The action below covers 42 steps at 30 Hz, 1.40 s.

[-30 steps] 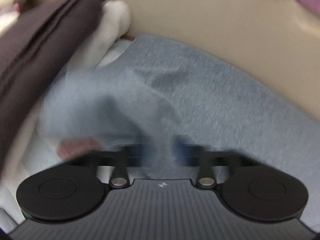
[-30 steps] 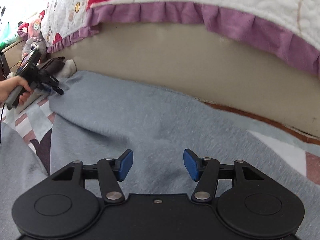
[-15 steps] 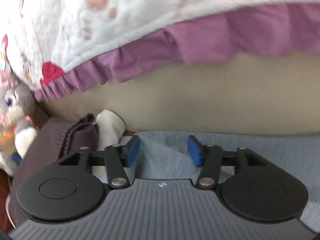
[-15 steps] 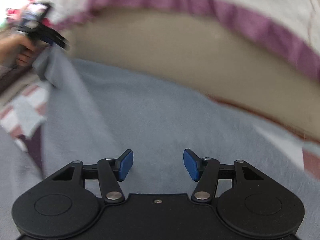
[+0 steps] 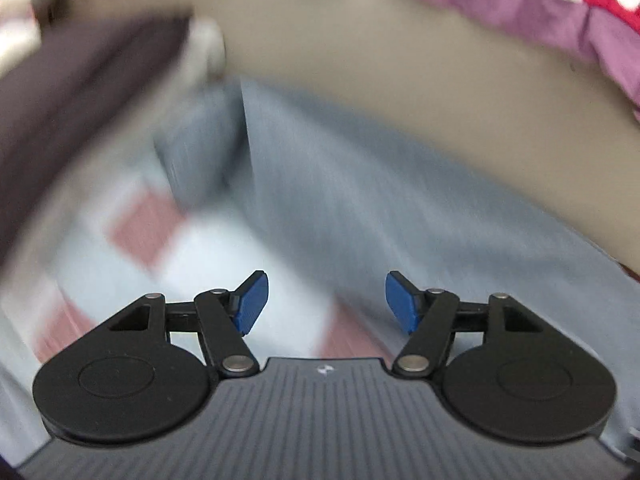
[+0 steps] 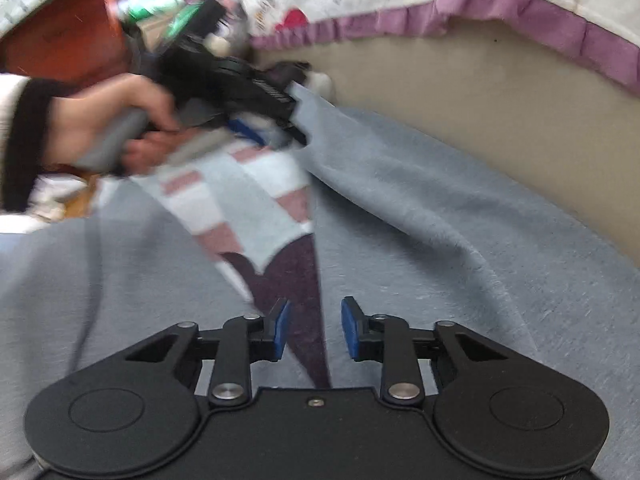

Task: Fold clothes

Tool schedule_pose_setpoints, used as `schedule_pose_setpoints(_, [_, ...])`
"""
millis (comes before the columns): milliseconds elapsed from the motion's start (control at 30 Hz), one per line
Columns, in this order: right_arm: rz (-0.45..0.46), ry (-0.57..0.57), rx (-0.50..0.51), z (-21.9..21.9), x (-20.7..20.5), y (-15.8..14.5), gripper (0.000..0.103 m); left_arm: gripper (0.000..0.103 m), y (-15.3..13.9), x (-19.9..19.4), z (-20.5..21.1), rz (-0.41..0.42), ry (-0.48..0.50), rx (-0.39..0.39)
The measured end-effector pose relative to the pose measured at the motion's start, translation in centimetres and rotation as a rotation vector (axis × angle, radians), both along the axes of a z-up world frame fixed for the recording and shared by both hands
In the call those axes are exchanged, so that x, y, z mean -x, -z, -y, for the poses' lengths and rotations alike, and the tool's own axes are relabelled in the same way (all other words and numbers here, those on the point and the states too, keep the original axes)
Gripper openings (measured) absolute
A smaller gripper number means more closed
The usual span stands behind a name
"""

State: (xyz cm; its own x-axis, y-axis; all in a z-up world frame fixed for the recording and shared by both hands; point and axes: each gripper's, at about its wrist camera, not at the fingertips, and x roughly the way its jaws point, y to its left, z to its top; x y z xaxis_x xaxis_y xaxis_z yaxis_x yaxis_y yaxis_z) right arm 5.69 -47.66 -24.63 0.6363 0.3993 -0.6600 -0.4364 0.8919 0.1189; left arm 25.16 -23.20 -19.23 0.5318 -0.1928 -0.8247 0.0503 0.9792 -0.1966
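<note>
Grey garment [image 6: 420, 216] lies spread out; left claw [image 5: 326, 306] gapes wide and empty, right claw [image 6: 314, 330] narrowly parted, gripping nothing.

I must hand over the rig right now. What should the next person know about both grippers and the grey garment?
Left gripper: open, empty, over the checked sheet beside the grey garment.
Right gripper: open, empty, low over the garment's inner gap.
Garment: lying spread along the beige bed side; one flap looks turned back near the left gripper, but blur hides how it lies.
Done: at most one fold begun.
Left: grip the edges, finish folding, and stack it, perhaps by the dark folded clothing.
</note>
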Motion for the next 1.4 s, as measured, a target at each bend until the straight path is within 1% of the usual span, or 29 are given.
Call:
schedule_pose_setpoints(67, [0.006, -0.008, 0.110, -1.2, 0.0, 1.3, 0.036, 0.064, 0.9, 0.9, 0.5, -0.038, 0.035, 0.032])
schedule_pose_setpoints(100, [0.009, -0.011, 0.161, -1.8, 0.1, 2.0, 0.039, 0.064, 1.1, 1.3, 1.0, -0.041, 0.060, 0.037])
schedule_pose_setpoints(133, [0.017, 0.001, 0.188, -1.8, 0.1, 2.4, 0.040, 0.064, 1.2, 1.6, 1.4, -0.040, 0.083, 0.041])
schedule_pose_setpoints(167, [0.025, 0.014, 0.208, -1.7, 0.1, 2.9, 0.047, 0.064, 1.2, 1.9, 1.8, -0.034, 0.102, 0.046])
schedule_pose_setpoints(200, [0.032, 0.042, 0.172, -1.0, 0.0, 3.0, 0.047, 0.064, 1.2, 2.1, 2.1, -0.031, 0.117, 0.052])
schedule_pose_setpoints(233, [0.014, 0.061, 0.132, -0.5, -0.3, 3.1, 0.047, 0.065, 1.3, 2.2, 2.4, -0.033, 0.126, 0.061])
schedule_pose_setpoints(267, [0.003, 0.075, 0.097, 0.2, -0.6, 3.0, 0.032, 0.064, 1.4, 2.3, 2.7, -0.036, 0.131, 0.068])
schedule_pose_setpoints(300, [-0.008, 0.089, 0.063, 0.9, -0.8, 2.9, 0.004, 0.065, 1.6, 2.2, 2.9, -0.042, 0.132, 0.076])
schedule_pose_setpoints(333, [-0.017, 0.101, 0.026, 1.6, -1.1, 2.7, 0.004, 0.065, 1.8, 2.2, 3.0, -0.050, 0.131, 0.085])
schedule_pose_setpoints(400, [-0.016, 0.107, -0.095, 3.4, -0.7, 1.8, 0.004, 0.065, 2.1, 2.0, 3.3, -0.069, 0.114, 0.100])
schedule_pose_setpoints(467, [-0.049, 0.053, -0.236, 5.4, -0.1, 0.4, 0.004, 0.065, 2.2, 2.2, 3.4, -0.089, 0.082, 0.125])
schedule_pose_setpoints(567, [-0.053, -0.036, -0.323, 8.1, 1.8, -1.6, 0.005, 0.065, 2.1, 2.2, 2.6, -0.132, 0.030, 0.205])
schedule_pose_setpoints(633, [-0.106, -0.074, -0.382, 10.1, 2.8, -1.7, 0.005, 0.068, 2.1, 2.2, 2.3, -0.140, 0.016, 0.236])
schedule_pose_setpoints(700, [-0.194, -0.099, -0.384, 11.3, 3.2, -1.0, 0.005, 0.072, 2.2, 2.2, 2.2, -0.134, 0.001, 0.215])
schedule_pose_setpoints(767, [-0.228, -0.125, -0.361, 12.1, 3.3, -0.4, 0.005, 0.076, 2.7, 2.0, 2.1, -0.130, -0.027, 0.185])
schedule_pose_setpoints(800, [-0.243, -0.133, -0.364, 12.3, 3.3, -0.2, 0.005, 0.077, 3.1, 1.7, 2.0, -0.128, -0.046, 0.176])
schedule_pose_setpoints(833, [-0.257, -0.130, -0.376, 12.4, 3.2, -0.1, 0.005, 0.080, 3.3, 1.4, 1.9, -0.115, -0.063, 0.178])
schedule_pose_setpoints(867, [-0.270, -0.128, -0.388, 12.6, 3.1, 0.0, 0.005, 0.086, 3.4, 1.0, 1.8, -0.088, -0.078, 0.185])
schedule_pose_setpoints(967, [-0.253, -0.149, -0.422, 13.1, 3.3, -0.4, 0.006, 0.088, 3.5, -0.8, 1.4, -0.062, -0.149, 0.198])
schedule_pose_setpoints(1033, [-0.257, -0.149, -0.481, 13.6, 3.6, -0.1, 0.006, 0.087, 3.3, -1.9, 0.8, -0.043, -0.212, 0.223])
schedule_pose_setpoints(1067, [-0.262, -0.156, -0.505, 14.0, 3.6, 0.1, 0.006, 0.071, 3.3, -2.4, 0.5, -0.032, -0.243, 0.236])
schedule_pose_setpoints(1100, [-0.267, -0.163, -0.527, 14.4, 3.6, 0.2, 0.006, 0.049, 2.8, -3.0, 0.6, -0.013, -0.248, 0.206])
schedule_pose_setpoints(1133, [-0.278, -0.179, -0.532, 14.6, 3.7, 0.3, 0.006, 0.005, 1.9, -3.6, 1.2, 0.015, -0.223, 0.127])
schedule_pose_setpoints(1167, [-0.290, -0.199, -0.535, 14.7, 3.9, 0.4, 0.003, 0.006, 0.7, -3.9, 2.0, 0.068, -0.197, 0.023])
schedule_pose_setpoints(1200, [-0.313, -0.236, -0.526, 14.5, 4.1, 0.5, 0.003, 0.006, -0.7, -3.6, 3.0, 0.141, -0.163, -0.082])
schedule_pose_setpoints(1267, [-0.330, -0.218, -0.459, 13.4, 3.9, 0.6, 0.003, 0.006, -3.4, -2.7, 5.0, 0.270, -0.081, -0.232])
schedule_pose_setpoints(1300, [-0.337, -0.206, -0.428, 13.0, 3.8, 0.7, 0.003, 0.005, -4.3, -2.5, 6.0, 0.304, -0.037, -0.288])
schedule_pose_setpoints(1333, [-0.333, -0.180, -0.417, 12.8, 3.6, 0.8, 0.003, 0.005, -4.8, -2.4, 6.9, 0.298, 0.001, -0.311])
schedule_pose_setpoints(1400, [-0.324, -0.128, -0.396, 12.6, 3.3, 1.0, 0.004, 0.005, -5.3, -1.8, 8.4, 0.266, 0.059, -0.330])
